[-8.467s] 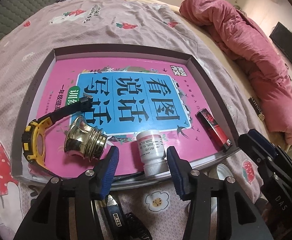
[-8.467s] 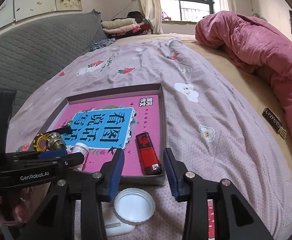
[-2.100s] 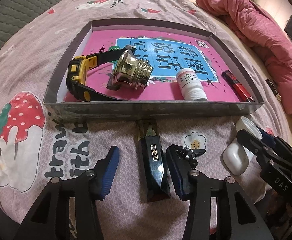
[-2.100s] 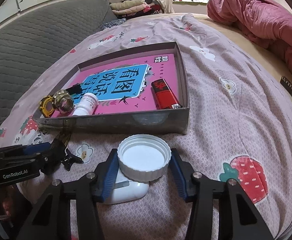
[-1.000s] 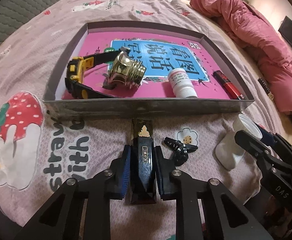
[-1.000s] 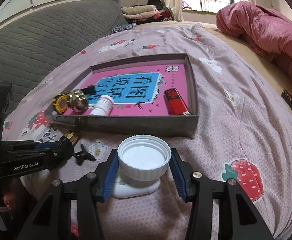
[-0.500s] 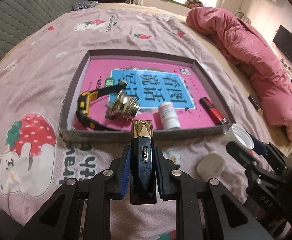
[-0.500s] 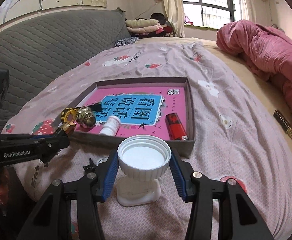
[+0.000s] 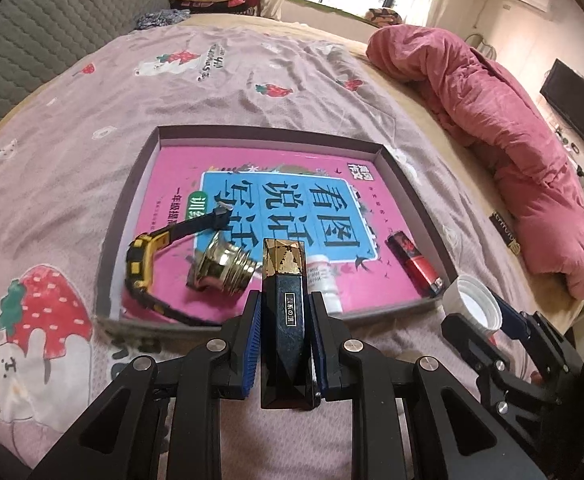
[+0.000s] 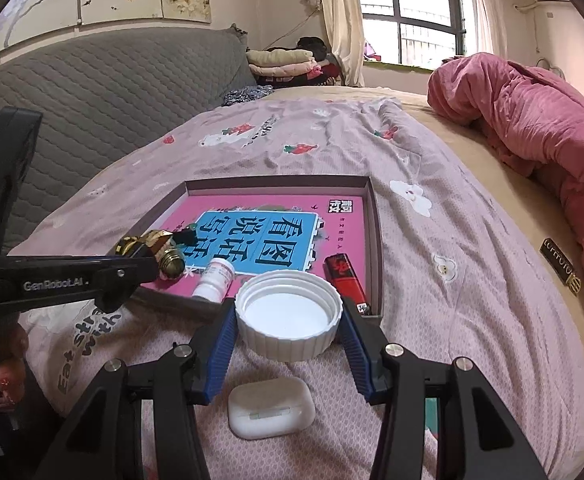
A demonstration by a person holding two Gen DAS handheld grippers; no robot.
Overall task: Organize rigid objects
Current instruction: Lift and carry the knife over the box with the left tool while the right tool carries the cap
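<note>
The left tongs (image 9: 283, 336) were clamped on a black gold-capped lipstick (image 9: 283, 316) and the right tongs (image 10: 287, 334) on a white jar lid (image 10: 287, 316), both above the bed (image 10: 472, 280) near the tray (image 9: 131, 208).

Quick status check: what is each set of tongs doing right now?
Left tongs: closed on the black and gold lipstick-like case.
Right tongs: closed on the white screw cap, held above the bedspread.
</note>
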